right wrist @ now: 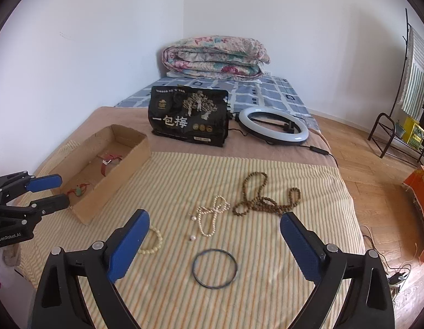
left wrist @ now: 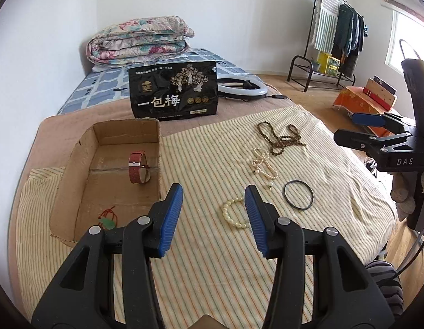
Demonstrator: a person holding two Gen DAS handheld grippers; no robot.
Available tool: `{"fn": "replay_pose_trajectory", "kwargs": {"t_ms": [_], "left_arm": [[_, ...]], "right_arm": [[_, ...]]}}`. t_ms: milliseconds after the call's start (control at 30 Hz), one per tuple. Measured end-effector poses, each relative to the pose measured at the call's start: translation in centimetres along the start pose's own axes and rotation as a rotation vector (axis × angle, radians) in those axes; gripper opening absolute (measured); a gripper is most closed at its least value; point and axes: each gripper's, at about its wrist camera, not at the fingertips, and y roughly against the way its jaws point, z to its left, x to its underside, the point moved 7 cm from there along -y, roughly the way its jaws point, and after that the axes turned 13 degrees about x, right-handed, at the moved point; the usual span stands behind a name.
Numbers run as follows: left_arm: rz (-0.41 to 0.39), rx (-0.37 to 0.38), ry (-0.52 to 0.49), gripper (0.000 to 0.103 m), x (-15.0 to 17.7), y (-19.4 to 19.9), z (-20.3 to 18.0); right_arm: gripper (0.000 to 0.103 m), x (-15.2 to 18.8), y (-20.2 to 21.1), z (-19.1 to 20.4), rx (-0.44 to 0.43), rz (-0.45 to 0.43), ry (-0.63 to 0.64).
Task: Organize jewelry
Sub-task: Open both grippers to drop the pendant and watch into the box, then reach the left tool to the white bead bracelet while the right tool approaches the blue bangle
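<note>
Overhead, both grippers hover spread and empty above a striped cloth (right wrist: 168,175) on a bed. Left gripper (left wrist: 214,205) hangs beside a cardboard box (left wrist: 74,161) holding a red watch (left wrist: 138,167) and a green pendant (left wrist: 107,220). Right gripper (right wrist: 214,235) hangs over a black bangle (right wrist: 214,269), near a cream bracelet (right wrist: 152,242), pearl necklace (right wrist: 212,218) and brown bead necklace (right wrist: 260,197).
</note>
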Motion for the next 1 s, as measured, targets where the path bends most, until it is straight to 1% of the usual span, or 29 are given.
{"fn": "replay_pose_trajectory", "kwargs": {"t_ms": [200,233,267,333,567,767,1000], "left_arm": [[0.049,0.025,-0.016,0.048,1.0,-2.8,-1.9],[0.058,0.028,-0.016,0.051,1.3,-3.3,-2.1],[0.07,0.033,-0.014,0.061,1.5,-3.8,-2.3],[0.089,0.048,-0.007,0.072,2.1,-4.9,-2.6],[0.162,0.058,0.019,0.072,4.0,-8.6,-3.2],[0.191,0.052,0.036,0.072,4.9,-10.6,-2.9],[0.226,0.032,0.03,0.072,5.8,-13.2,-2.6]], "right_arm": [[0.099,3.1,-2.0,-2.6,0.028,0.056,-0.025],[0.099,3.5,-2.3,-2.9,0.034,0.059,-0.03],[0.099,3.9,-2.6,-3.2,0.043,0.063,-0.031],[0.099,4.6,-3.1,-3.5,0.057,0.068,-0.026],[0.101,6.7,-4.4,-3.0,0.029,0.078,-0.002],[0.103,7.9,-5.8,-2.1,0.009,0.104,0.028],[0.103,9.2,-7.6,-1.0,0.001,0.12,0.076]]}}
